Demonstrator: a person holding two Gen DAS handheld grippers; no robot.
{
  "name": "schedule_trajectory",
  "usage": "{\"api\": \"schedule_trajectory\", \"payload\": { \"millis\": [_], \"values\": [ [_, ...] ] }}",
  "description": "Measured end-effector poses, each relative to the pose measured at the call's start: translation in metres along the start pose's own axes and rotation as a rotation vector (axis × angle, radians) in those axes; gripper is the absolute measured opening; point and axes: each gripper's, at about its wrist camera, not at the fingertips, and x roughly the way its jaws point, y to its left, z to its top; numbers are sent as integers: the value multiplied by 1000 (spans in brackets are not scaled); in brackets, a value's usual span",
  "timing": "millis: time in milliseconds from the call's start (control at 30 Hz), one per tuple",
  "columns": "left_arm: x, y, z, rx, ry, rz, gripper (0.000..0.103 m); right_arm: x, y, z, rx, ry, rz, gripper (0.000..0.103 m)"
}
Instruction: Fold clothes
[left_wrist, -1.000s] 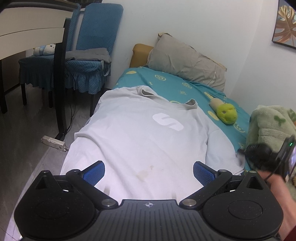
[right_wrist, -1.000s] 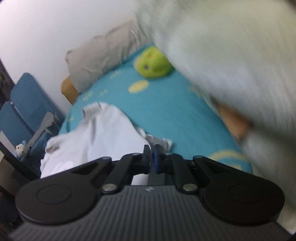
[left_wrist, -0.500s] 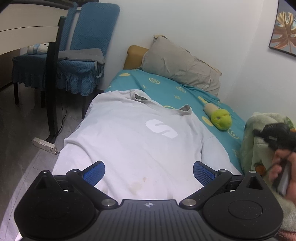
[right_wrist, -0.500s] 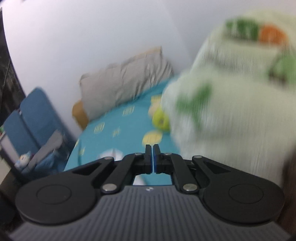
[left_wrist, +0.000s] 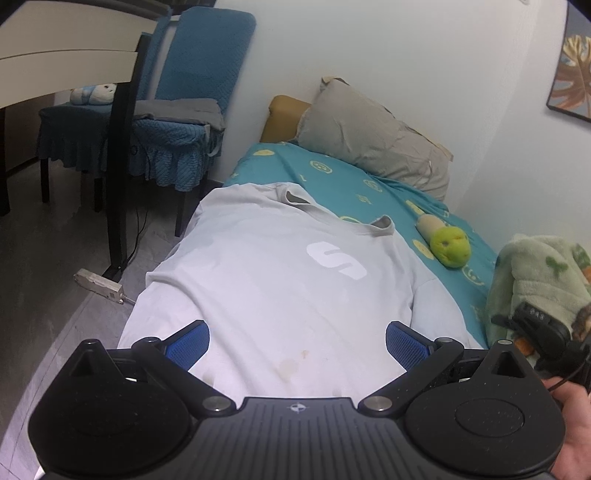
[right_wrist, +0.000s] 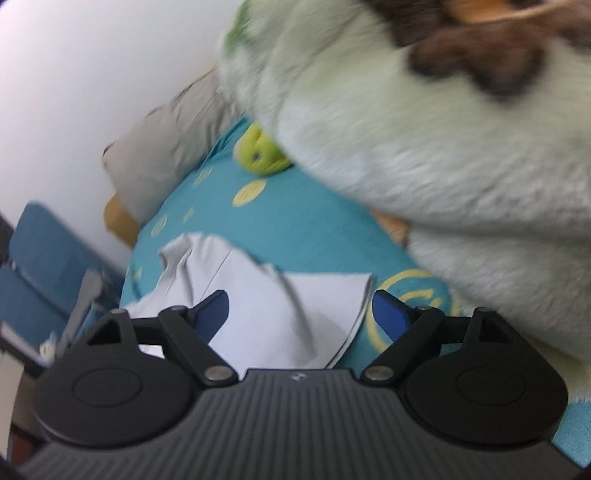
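Smooth grey T-shirt (left_wrist: 280, 288) lies flat; both left gripper (left_wrist: 297, 341) and right gripper (right_wrist: 300, 310) gape wide; only the right view shows fuzzy blanket (right_wrist: 424, 155) beside its sleeve.

Pale grey T-shirt (left_wrist: 280, 280) lay spread flat, front up, on teal bedsheet; white "S" logo on chest, collar toward pillow. Faint yellowish stains near hem. One sleeve (right_wrist: 295, 306) lay creased on sheet.

One T-shirt (left_wrist: 280, 280), one pillow (left_wrist: 373, 136), one green plush toy (left_wrist: 448, 246), one fleece blanket (left_wrist: 535, 280), two chairs (left_wrist: 192, 96).
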Motion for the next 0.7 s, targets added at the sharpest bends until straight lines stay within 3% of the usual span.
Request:
{"api": "schedule_trajectory", "payload": {
  "millis": [67,133,200,233,267,333,500,700],
  "values": [
    [3,0,0,-7,4,6,103,11,-8,-2,26,22,-7,67],
    [7,0,0,-16,12,9,103,23,-16,-6,42,46,-7,65],
    [11,0,-1,-20,18,8,103,30,-14,-8,-3,15,1,64],
    [12,0,-1,-21,20,7,103,35,-13,-9,-19,9,4,50],
    [14,0,-1,-21,22,7,103,40,-12,-8,-25,16,13,23],
    [17,0,-1,-18,23,8,103,50,-8,-8,-38,33,18,7],
    [20,0,5,-36,13,10,103,35,15,12,-111,-47,83,5],
    [11,2,16,-46,-30,-2,103,3,86,54,-283,-149,199,5]
  ]
}}
